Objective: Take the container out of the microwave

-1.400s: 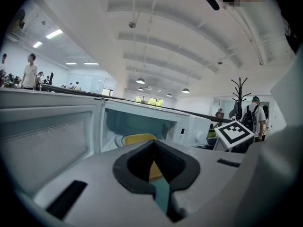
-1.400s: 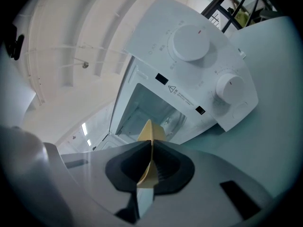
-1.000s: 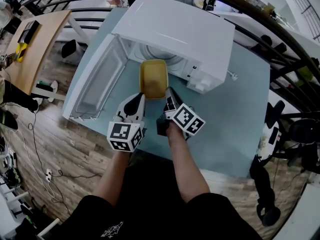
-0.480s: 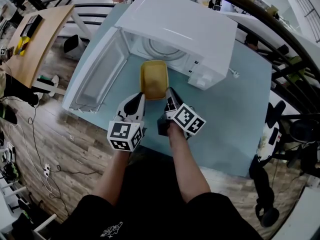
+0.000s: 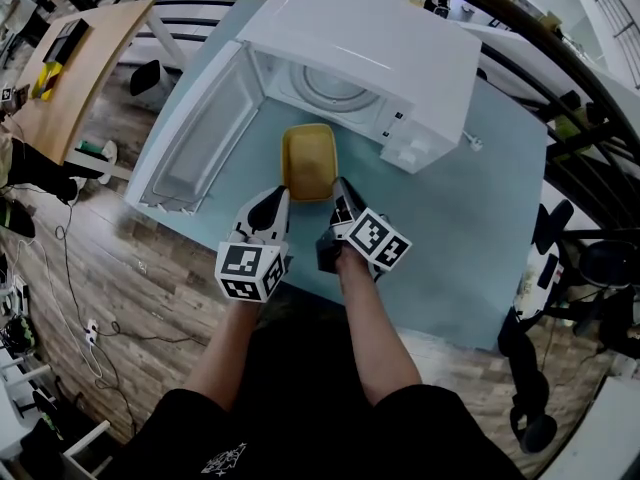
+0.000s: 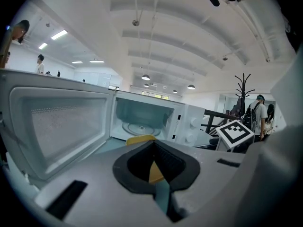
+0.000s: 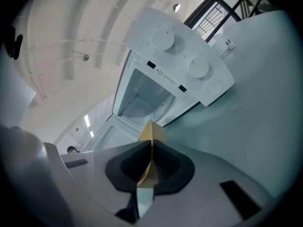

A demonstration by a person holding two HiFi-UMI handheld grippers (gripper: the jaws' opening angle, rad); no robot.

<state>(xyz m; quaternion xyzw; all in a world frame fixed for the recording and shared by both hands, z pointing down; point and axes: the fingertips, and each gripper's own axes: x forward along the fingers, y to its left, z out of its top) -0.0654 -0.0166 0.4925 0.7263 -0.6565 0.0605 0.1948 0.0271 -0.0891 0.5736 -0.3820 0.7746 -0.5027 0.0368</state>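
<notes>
The yellow container [image 5: 308, 160] sits just outside the open microwave [image 5: 370, 48], clear of the cavity and over the teal table [image 5: 470, 228]. The left gripper [image 5: 282, 196] and right gripper [image 5: 338, 184] each pinch its near rim. Recommended: hold both grippers level, draw back evenly, and avoid the open door [image 5: 195, 138].

A white microwave [image 5: 370, 48] stands on a teal bench [image 5: 460, 238], its door [image 5: 195, 133] swung wide to the left and the glass turntable [image 5: 325, 88] visible inside. A yellow container [image 5: 308, 161] sits just in front of the opening, clear of the cavity. The left claw [image 5: 284, 194] and right claw [image 5: 337, 182] meet its near rim at either corner.
</notes>
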